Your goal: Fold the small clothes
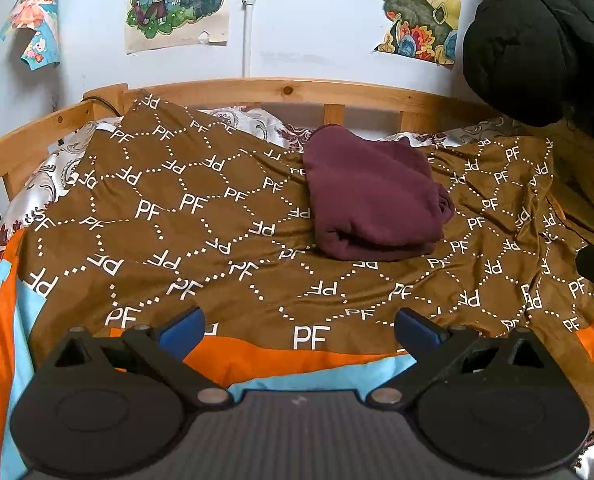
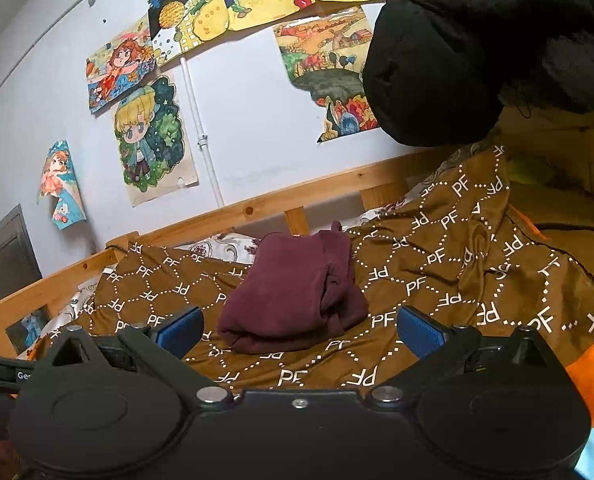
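A maroon garment [image 1: 371, 196] lies folded into a compact bundle on the brown blanket [image 1: 177, 216] printed with white "PF" letters; it also shows in the right wrist view [image 2: 293, 300]. My left gripper [image 1: 299, 330] is open and empty, well short of the garment, over the blanket's near edge. My right gripper [image 2: 299, 330] is open and empty, close in front of the bundle, which lies between and just beyond its blue pads [image 2: 417, 330].
A wooden bed rail [image 1: 289, 90] runs along the far side against a wall with drawings [image 1: 177, 0]. A black padded jacket [image 1: 537, 40] hangs at the upper right, also in the right wrist view [image 2: 457, 48]. An orange and light-blue cover [image 1: 281, 360] lies under the blanket's near edge.
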### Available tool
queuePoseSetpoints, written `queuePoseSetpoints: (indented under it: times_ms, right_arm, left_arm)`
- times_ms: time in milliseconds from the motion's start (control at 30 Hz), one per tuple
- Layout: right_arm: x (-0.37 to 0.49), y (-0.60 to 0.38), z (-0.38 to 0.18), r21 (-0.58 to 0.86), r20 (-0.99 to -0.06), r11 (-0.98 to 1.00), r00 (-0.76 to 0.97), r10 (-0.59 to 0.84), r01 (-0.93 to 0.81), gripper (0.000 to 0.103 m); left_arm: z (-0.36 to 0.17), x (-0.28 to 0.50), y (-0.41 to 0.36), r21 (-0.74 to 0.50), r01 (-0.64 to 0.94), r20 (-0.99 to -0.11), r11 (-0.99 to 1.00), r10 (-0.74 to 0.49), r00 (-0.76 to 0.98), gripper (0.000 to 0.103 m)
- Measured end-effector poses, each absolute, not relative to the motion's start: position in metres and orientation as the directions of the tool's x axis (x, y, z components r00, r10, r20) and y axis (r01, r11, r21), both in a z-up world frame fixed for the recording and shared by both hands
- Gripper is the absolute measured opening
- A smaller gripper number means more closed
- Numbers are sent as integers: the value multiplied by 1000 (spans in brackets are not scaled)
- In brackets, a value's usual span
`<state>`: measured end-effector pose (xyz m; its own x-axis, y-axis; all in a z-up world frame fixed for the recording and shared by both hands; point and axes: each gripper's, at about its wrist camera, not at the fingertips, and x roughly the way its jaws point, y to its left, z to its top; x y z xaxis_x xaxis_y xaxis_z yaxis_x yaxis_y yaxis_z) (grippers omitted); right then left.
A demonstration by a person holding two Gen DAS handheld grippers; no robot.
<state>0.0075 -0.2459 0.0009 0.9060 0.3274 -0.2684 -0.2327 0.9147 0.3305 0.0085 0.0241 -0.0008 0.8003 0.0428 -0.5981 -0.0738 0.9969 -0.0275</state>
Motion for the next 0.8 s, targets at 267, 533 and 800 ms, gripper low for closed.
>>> queuePoseSetpoints:
  times_ms: [267, 533, 800]
  right_arm:
    - [7, -246, 0, 333, -267, 914, 906, 327, -231, 103]
    - [6, -244, 1, 322, -266, 916, 905, 332, -241, 103]
    - [6, -244, 0, 324, -266, 915, 905, 333, -241, 103]
  left_arm:
    - [0, 10, 23, -12, -86, -598, 996, 61, 799, 102]
    - [-2, 10, 20, -1, -91, -599, 996, 72, 798, 102]
    - [-2, 11, 18, -5, -77, -616, 997, 57, 786, 102]
